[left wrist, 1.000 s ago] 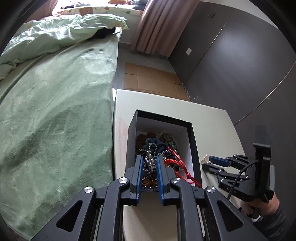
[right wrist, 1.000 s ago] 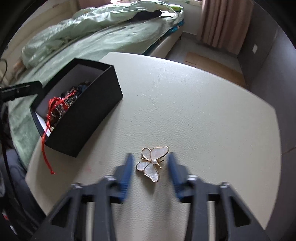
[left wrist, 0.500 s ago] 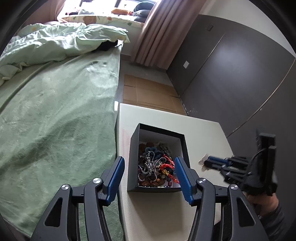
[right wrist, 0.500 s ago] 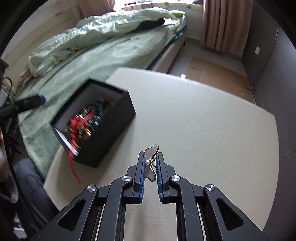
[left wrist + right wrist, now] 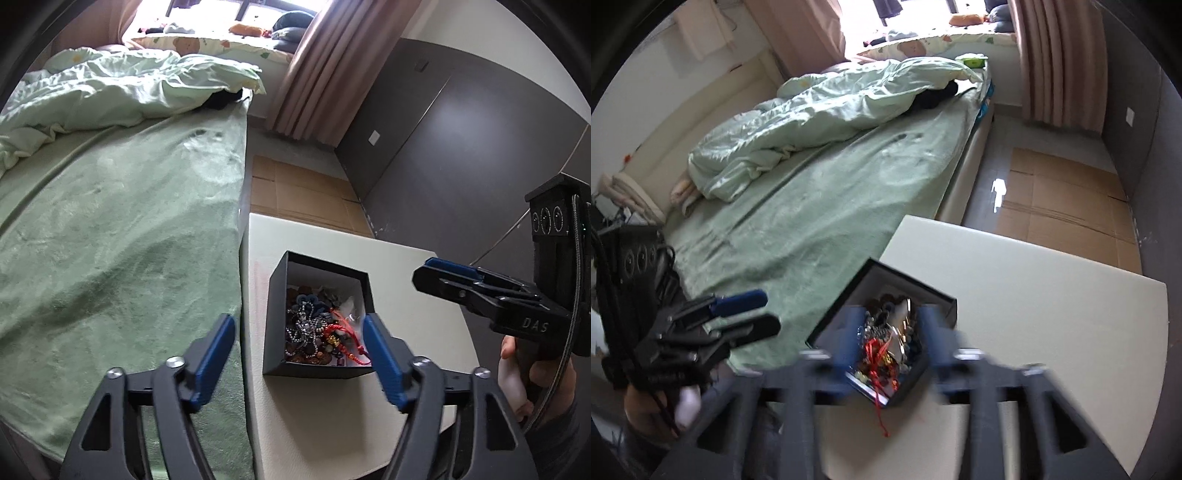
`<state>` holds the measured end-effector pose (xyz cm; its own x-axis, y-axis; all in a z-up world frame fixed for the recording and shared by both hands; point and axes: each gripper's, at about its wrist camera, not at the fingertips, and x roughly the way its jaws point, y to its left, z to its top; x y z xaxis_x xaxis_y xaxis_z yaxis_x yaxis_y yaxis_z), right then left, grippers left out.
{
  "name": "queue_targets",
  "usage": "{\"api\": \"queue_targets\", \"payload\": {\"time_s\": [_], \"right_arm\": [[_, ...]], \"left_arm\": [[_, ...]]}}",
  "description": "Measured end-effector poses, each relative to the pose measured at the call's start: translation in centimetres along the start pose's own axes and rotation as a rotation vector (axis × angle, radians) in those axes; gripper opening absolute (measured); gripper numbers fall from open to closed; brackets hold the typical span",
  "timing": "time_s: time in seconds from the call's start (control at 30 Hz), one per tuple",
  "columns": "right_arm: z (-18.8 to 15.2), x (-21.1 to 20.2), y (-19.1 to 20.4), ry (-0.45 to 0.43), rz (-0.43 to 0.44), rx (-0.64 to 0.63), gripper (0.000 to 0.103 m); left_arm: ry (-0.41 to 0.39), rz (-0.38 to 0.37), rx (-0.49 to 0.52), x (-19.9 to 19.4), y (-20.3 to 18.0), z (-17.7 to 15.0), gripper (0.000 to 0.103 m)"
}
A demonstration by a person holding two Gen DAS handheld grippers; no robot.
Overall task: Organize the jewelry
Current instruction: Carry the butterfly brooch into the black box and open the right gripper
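Note:
A black jewelry box (image 5: 275,328) stands on the beige table (image 5: 417,325), filled with beads, chains and a red cord (image 5: 341,330). The white butterfly brooch (image 5: 347,308) lies inside it. My left gripper (image 5: 299,332) is open and empty, held back above the box's near side. My right gripper (image 5: 888,321) is open, blurred, right above the box (image 5: 938,299); the brooch (image 5: 901,310) shows between its fingers, inside the box. In the left wrist view the right gripper (image 5: 439,271) hangs to the right of the box. The red cord (image 5: 881,402) trails over the box's near wall.
A bed with a green blanket (image 5: 110,236) runs along the table's left side. Flattened cardboard (image 5: 303,195) lies on the floor beyond the table. A dark wall (image 5: 461,147) stands at the right. The table's far and right part (image 5: 1052,314) is bare.
My right gripper carried the butterfly brooch from the table over the box and opened, leaving it in the box. My left gripper opened and pulled back from the box.

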<state>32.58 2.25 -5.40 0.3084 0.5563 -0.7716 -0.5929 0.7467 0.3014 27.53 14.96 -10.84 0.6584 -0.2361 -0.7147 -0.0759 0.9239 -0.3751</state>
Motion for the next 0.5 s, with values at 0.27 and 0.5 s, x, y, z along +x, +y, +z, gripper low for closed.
{"api": "queue_targets", "payload": {"time_s": [0.27, 0.5], "right_arm": [[-1.7, -3.7, -1.4, -0.046, -0.042, 0.041, 0.061], [-4.4, -7.9, -2.0, -0.083, -0.081, 0.055, 0.073]], "left_arm": [[-0.024, -0.007, 0.039, -1.1, -1.9, -0.2, 0.082], [-0.042, -0.022, 0.081, -2.5, -4.7, -1.3, 0.088]]}}
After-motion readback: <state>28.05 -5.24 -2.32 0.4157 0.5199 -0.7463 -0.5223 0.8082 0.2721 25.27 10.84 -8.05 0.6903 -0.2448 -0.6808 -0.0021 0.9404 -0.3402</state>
